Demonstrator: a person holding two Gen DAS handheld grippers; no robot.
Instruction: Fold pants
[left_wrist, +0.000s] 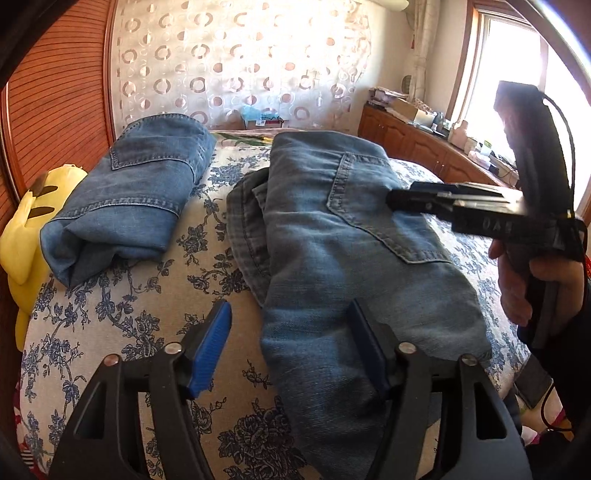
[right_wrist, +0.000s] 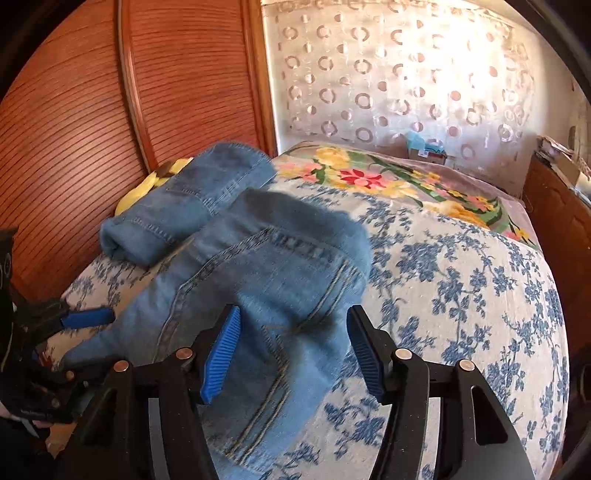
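Pants (left_wrist: 332, 229) lie near folded jeans (left_wrist: 129, 195) and yellow plush (left_wrist: 22, 236).

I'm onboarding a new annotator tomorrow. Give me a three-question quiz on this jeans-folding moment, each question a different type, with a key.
1. True or false: the left gripper has its jaws clamped on the near jeans.
2. Multiple choice: what yellow thing lies beside the folded jeans, against the wooden panel? A) a plush toy B) a bucket C) a lamp
3. Fill in: the bedspread under the jeans has a ____ flower print on white.

Key:
1. False. Both the left gripper and the right gripper stand open above the denim, gripping nothing.
2. A, the plush toy.
3. Blue.
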